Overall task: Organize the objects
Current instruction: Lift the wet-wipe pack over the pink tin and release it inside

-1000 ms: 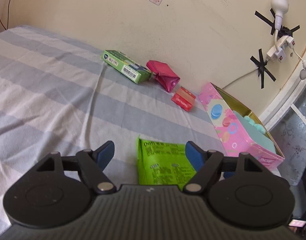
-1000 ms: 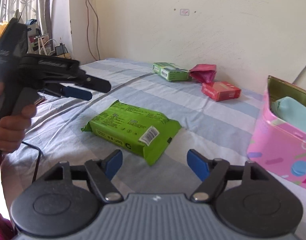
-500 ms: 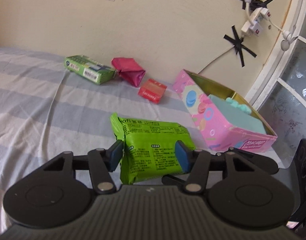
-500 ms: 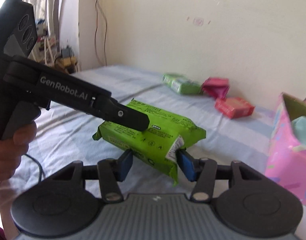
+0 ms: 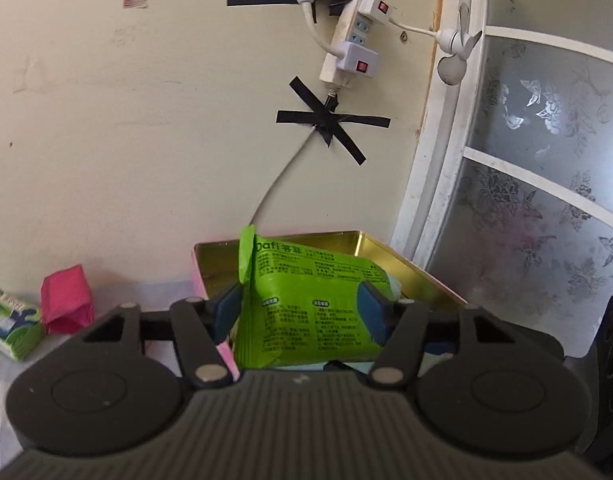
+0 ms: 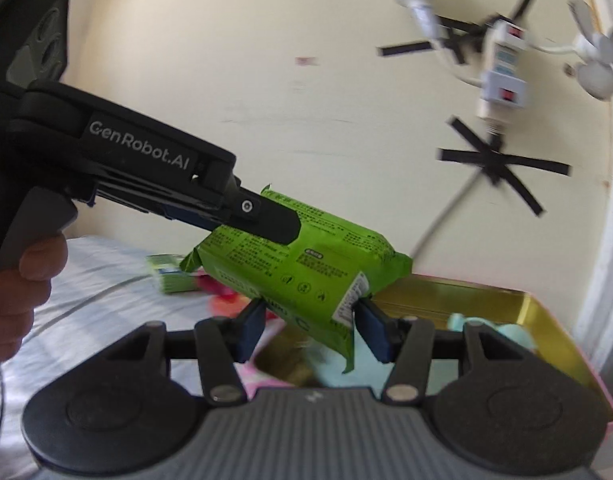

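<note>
Both hand-held grippers [image 5: 302,312] [image 6: 308,330] gripping green pack [image 5: 306,304], above open tin's rim [image 5: 418,272]

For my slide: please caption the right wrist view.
Both grippers hold a green plastic wipes pack above an open pink gold-lined box.

Black tool [image 5: 300,316], blue pads [image 5: 370,316]
</note>
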Available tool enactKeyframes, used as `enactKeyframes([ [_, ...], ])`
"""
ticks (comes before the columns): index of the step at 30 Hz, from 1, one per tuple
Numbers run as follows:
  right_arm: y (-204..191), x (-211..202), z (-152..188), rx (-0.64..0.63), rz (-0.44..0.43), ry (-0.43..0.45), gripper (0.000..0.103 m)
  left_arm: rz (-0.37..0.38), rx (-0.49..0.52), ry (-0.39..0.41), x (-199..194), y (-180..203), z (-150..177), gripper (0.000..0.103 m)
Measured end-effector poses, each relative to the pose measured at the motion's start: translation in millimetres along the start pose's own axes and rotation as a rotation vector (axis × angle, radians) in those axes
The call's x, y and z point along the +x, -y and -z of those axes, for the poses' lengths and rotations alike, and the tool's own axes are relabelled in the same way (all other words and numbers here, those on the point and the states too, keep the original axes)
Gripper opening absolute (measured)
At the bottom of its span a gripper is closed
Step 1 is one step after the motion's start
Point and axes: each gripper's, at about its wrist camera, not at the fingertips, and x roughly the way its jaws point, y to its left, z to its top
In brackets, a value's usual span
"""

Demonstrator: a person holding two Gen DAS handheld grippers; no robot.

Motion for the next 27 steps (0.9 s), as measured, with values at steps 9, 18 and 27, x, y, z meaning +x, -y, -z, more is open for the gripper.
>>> enactKeyframes([
  [9, 54, 26, 24, 0.131, 0.138, -0.031, 0.068, -0.099, -0.086, -0.065, 24, -18, 19, 0.073],
  [18, 26, -23, 37, 0.184, 0.17, 0.121, 0.07, -0.189, -0.102, -0.046, -25, -41, 51, 0.074],
  [27, 21, -73, 58, 0.366, 0.23, 0.197, 0.071, -0.251, -0.04, -0.109, -42, -22, 77, 0.074],
])
